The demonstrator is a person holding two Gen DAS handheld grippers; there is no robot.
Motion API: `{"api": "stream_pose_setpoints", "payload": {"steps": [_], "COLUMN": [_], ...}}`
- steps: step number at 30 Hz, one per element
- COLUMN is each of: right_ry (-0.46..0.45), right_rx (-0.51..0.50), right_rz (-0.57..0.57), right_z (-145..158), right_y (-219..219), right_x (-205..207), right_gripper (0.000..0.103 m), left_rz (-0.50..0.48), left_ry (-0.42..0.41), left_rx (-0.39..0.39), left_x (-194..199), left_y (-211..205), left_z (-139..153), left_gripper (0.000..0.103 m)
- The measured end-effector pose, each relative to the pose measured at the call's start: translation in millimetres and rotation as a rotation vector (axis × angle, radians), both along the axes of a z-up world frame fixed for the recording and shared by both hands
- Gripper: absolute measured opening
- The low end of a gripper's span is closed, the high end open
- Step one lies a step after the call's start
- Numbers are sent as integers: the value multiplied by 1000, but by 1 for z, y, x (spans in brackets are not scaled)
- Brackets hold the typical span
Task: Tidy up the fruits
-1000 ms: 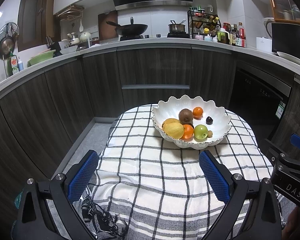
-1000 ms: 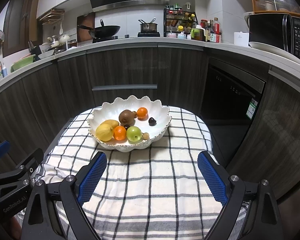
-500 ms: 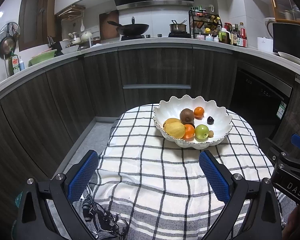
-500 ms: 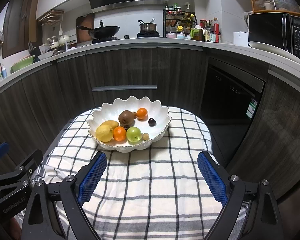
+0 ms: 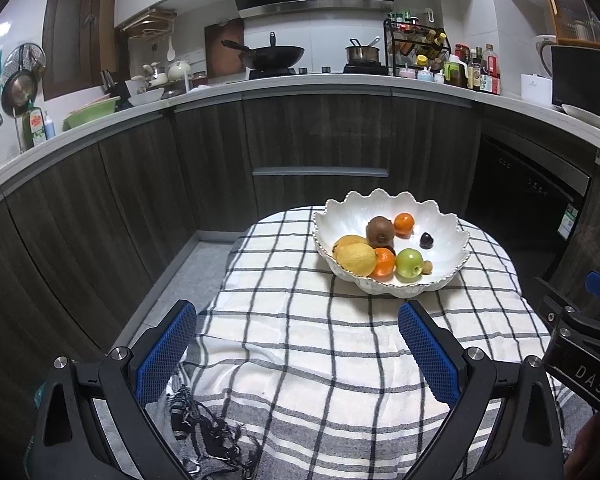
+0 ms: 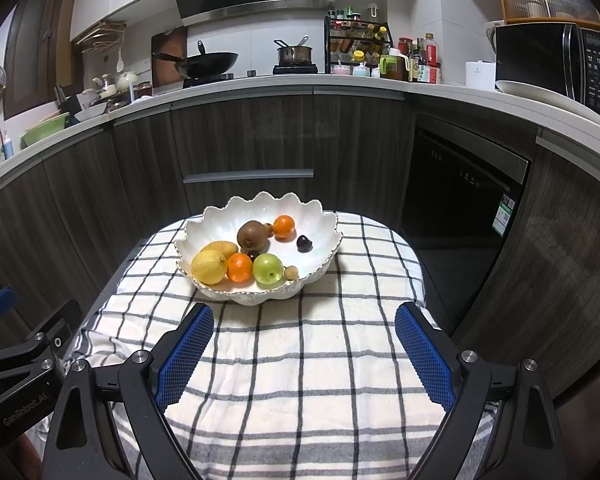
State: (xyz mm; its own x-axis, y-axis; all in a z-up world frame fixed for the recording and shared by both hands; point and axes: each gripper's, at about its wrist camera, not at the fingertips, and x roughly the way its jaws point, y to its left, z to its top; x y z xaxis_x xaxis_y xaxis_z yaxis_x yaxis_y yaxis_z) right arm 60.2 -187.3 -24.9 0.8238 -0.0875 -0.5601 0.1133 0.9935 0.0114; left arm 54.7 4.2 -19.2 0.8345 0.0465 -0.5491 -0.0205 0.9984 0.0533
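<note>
A white scalloped bowl [image 5: 348,208] [image 6: 220,220] stands on a small table under a checked cloth [image 5: 300,344] [image 6: 308,356]. In it lie a lemon [image 6: 209,266], a mango [image 6: 220,247], two oranges [image 6: 239,267], a green apple [image 6: 268,268], a kiwi [image 6: 253,235], a dark cherry [image 6: 304,242] and a small brown fruit [image 6: 291,273]. My left gripper [image 5: 298,340] is open and empty, short of the bowl and to its left. My right gripper [image 6: 304,344] is open and empty, just in front of the bowl.
Dark wood kitchen cabinets [image 6: 252,136] curve round behind the table, with a dishwasher [image 6: 460,200] at the right. The worktop holds a wok [image 6: 208,62], a pot, a spice rack and a microwave [image 6: 552,62]. Grey floor [image 5: 180,276] lies left of the table.
Both views have shifted only slightly. The bowl sits a little further right in the left wrist view. Both grippers stay open and empty.
</note>
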Motion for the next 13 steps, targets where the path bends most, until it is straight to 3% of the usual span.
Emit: {"api": "stream_pose_setpoints", "payload": {"steps": [13], "right_ry": [19], "right_rx": [15], "right_rz": [-17], "right_z": [-6], "right_y": [4], "right_x": [1], "right_gripper": [93], "left_rz": [4], "left_ry": [16], "left_rx": [6], "left_x": [2], "left_y": [-6], "left_z": [1], "left_gripper": [103]}}
